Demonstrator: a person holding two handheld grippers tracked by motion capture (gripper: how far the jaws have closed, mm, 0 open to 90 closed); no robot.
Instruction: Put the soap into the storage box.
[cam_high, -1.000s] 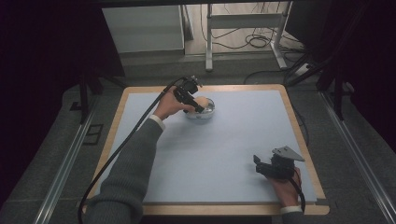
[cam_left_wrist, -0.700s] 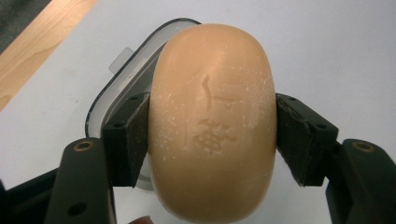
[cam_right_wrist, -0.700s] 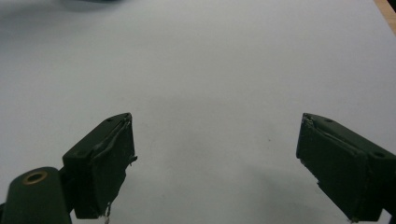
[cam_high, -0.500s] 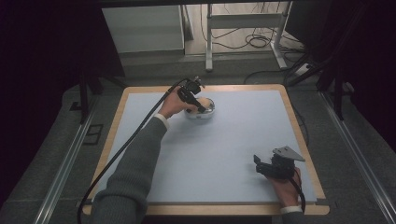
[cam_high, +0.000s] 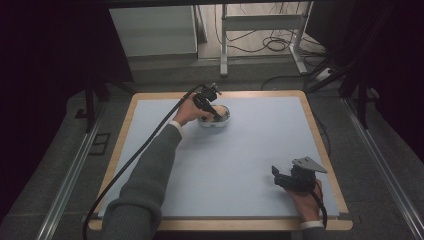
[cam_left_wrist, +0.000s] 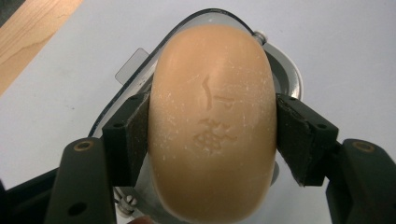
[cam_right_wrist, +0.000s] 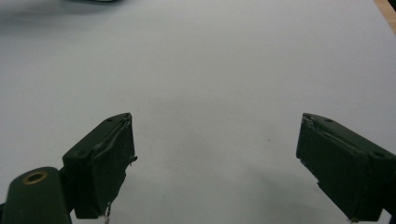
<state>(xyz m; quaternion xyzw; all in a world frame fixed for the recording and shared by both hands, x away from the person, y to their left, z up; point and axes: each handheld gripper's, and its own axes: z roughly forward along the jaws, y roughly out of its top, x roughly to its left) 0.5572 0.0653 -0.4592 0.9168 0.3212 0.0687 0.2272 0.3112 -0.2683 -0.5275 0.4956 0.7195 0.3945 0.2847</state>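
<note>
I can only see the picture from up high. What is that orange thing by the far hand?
Observer: It is a bar of soap. The left gripper has a jaw pressed on each side of it.
Operator: Is it sitting in something?
Observer: It is over a clear soap dish on the table. Whether it touches the dish, I cannot tell.
Operator: Does the soap have anything on it?
Observer: Yes, marks are stamped into its top, with pale scuffs around them.
Operator: And the other gripper?
Observer: The right gripper is wide open, with bare tabletop between its jaws.
</note>
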